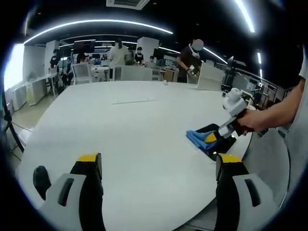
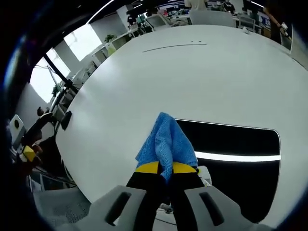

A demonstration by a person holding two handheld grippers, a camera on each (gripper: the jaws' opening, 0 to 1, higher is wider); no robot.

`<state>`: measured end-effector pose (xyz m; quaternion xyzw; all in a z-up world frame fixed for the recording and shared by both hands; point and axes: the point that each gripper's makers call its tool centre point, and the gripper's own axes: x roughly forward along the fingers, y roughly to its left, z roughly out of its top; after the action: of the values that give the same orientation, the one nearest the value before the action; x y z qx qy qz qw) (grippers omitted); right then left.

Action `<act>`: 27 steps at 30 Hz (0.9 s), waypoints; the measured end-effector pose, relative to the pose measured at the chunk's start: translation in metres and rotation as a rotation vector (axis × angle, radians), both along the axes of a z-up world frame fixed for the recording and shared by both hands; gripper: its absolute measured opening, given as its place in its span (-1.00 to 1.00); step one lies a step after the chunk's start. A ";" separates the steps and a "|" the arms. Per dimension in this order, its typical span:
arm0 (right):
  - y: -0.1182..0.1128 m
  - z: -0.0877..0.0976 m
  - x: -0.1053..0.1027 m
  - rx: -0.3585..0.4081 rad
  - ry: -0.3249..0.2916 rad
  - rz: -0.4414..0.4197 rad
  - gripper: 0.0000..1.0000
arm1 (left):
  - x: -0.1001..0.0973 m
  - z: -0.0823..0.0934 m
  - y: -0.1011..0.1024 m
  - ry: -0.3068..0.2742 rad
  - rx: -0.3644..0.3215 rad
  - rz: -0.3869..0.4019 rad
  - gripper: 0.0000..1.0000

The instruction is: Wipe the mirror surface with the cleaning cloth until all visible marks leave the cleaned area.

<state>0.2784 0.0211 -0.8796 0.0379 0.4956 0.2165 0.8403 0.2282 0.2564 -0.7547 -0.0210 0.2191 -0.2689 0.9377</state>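
The right gripper (image 2: 165, 169) pinches the blue cloth (image 2: 166, 142) tight, ready to rub the mirror (image 2: 236, 144) near the bench (image 2: 183, 77) edge. The left gripper (image 1: 161, 166) waits, jaws wide apart.

White table with a mirror near its edge

The broad white table (image 1: 144, 139) carries a dark rectangular mirror (image 2: 236, 159) lying flat close to its near rim, a blue cleaning cloth (image 2: 166, 142) resting against the mirror's end. Far across the top lies a thin pale strip (image 1: 134, 101), well apart from both.
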 end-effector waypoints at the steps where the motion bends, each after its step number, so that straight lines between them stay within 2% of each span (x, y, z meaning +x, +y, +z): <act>1: 0.000 -0.001 0.000 0.000 0.001 0.000 -0.96 | 0.000 0.000 0.000 0.000 0.001 0.000 0.96; 8: 0.000 0.002 -0.002 -0.013 -0.002 0.029 -0.96 | -0.003 -0.001 -0.001 0.005 0.000 0.000 0.97; 27: -0.019 0.001 0.000 -0.022 0.007 0.034 -0.95 | -0.002 0.002 -0.006 0.005 -0.010 0.004 0.98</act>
<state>0.2784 0.0019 -0.8786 0.0209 0.5017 0.2251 0.8350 0.2264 0.2504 -0.7527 -0.0266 0.2200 -0.2679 0.9376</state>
